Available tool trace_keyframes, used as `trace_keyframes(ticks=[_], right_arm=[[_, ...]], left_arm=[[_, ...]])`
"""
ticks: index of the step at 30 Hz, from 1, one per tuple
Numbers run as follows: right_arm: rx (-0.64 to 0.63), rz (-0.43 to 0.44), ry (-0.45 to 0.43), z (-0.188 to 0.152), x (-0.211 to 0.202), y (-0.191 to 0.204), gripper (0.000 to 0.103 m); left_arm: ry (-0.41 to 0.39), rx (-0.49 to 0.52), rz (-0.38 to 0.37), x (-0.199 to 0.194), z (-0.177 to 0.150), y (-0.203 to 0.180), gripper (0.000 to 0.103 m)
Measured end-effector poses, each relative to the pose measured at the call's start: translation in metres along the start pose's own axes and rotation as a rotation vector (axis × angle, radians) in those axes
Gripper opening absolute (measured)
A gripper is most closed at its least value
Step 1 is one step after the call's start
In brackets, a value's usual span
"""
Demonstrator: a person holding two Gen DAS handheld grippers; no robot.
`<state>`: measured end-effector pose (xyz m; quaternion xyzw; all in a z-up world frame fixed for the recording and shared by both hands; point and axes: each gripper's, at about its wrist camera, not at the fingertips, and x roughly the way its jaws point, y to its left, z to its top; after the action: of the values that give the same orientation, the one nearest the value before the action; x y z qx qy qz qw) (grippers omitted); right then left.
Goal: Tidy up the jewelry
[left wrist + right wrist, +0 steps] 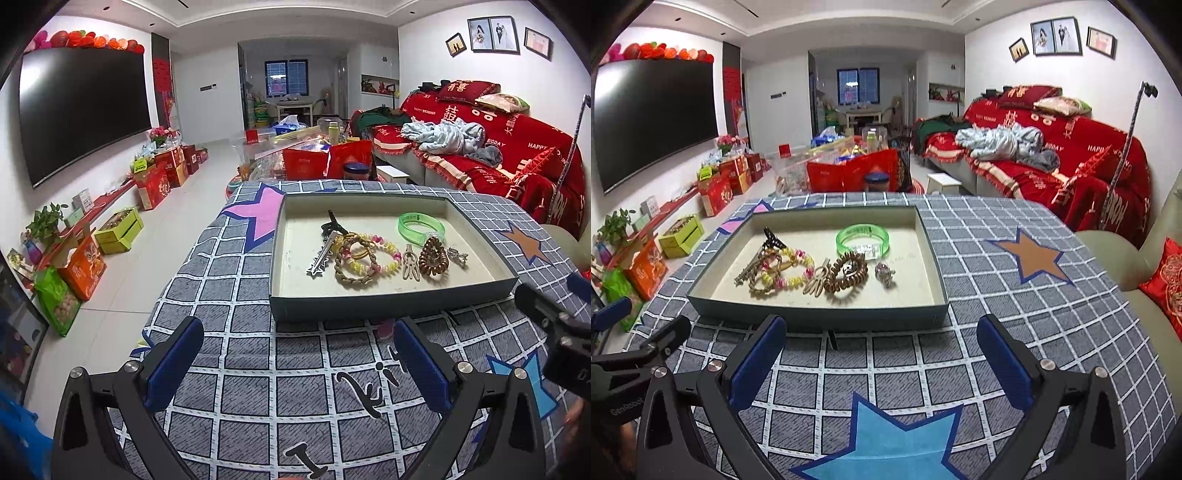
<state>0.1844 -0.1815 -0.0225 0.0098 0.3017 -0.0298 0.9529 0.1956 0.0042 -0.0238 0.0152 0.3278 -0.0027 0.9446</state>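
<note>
Both grippers, left (297, 363) and right (881, 363), hover spread and empty short of the tray (820, 317), where overlapping hair ties (764, 277) and beaded bracelet (798, 271) could snag and lift together.

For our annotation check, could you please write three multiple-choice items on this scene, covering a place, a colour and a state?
1. Where does the jewelry lie?
A. on the sofa
B. in the shallow box
C. on the floor

2. What colour is the translucent bangle?
A. green
B. red
C. black

3. How do both grippers stand?
A. shut on a clip
B. open and empty
C. inside the box

Answers:
1 B: the pieces rest inside the shallow box.
2 A: the bangle is green.
3 B: the left gripper and right gripper have spread jaws holding nothing.
</note>
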Motion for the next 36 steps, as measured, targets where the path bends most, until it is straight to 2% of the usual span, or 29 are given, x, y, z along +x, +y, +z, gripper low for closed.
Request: trace_keyframes(ticks=[17, 36], right_arm=[[0.003, -0.005, -0.024, 0.002, -0.01, -0.001, 0.103], [0.002, -0.003, -0.035, 0.005, -0.015, -0.002, 0.103]], left_arm=[[-0.025, -0.005, 0.009, -0.008, 0.0, -0.001, 0.103], [-0.017, -0.005, 0.003, -0.008, 0.001, -0.002, 0.103]])
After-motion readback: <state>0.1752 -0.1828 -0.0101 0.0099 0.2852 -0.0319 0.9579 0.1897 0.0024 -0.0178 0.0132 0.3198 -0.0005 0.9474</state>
